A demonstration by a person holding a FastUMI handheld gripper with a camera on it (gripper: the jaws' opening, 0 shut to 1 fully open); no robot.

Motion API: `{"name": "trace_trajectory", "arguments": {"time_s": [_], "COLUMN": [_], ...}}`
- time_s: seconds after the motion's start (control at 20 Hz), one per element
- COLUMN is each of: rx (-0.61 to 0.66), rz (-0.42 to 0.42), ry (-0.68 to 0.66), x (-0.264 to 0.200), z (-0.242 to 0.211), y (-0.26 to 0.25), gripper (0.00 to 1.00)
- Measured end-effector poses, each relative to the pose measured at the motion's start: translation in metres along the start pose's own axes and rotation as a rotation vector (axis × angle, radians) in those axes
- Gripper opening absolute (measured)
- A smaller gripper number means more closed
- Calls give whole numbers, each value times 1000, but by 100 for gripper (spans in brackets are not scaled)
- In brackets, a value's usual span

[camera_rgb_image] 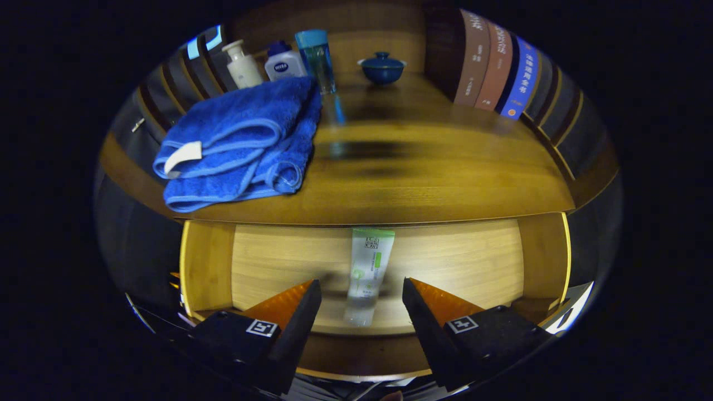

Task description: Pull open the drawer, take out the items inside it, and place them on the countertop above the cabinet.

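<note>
Two fingers of the gripper stand spread apart, jaws released, with nothing held. Between the fingers, and reaching just ahead of them, lies one tube, pale with a green band near its flat end. The tube lies on the drawer floor, lengthwise, its cap end nearest the gripper and its flat end tucked under the front edge of the counter. Neither finger touches the tube.

The drawer is pulled open. Its light wooden floor and its side walls are visible to either side of the fingers. The tube is the single item visible inside it.

Directly above the drawer sits the counter, a darker wooden surface. On its left portion rests a folded blue towel with a white tag, reaching close to the front edge. Behind the towel, near the back, stand three containers: a white pump bottle, a white bottle with a blue cap, and a tall clear blue bottle, the last just beside the towel's far corner. Further right, near the back, sits a blue lidded bowl, well apart from the bottles. At the right rear stands a row of upright books.
</note>
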State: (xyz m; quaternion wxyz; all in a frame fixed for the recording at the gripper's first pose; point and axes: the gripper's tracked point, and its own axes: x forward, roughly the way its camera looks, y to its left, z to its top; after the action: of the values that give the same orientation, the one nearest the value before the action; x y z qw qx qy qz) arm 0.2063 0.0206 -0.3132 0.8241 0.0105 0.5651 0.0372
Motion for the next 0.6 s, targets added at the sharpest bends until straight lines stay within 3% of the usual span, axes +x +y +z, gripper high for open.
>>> {"name": "trace_trajectory", "arguments": {"time_s": [0.5, 0.6], "rx": [32, 57], "rz": [-86, -80], "ry": [145, 186], "x": [60, 67], "z": [-28, -37], "y": [-8, -9], "gripper": [92, 75]}}
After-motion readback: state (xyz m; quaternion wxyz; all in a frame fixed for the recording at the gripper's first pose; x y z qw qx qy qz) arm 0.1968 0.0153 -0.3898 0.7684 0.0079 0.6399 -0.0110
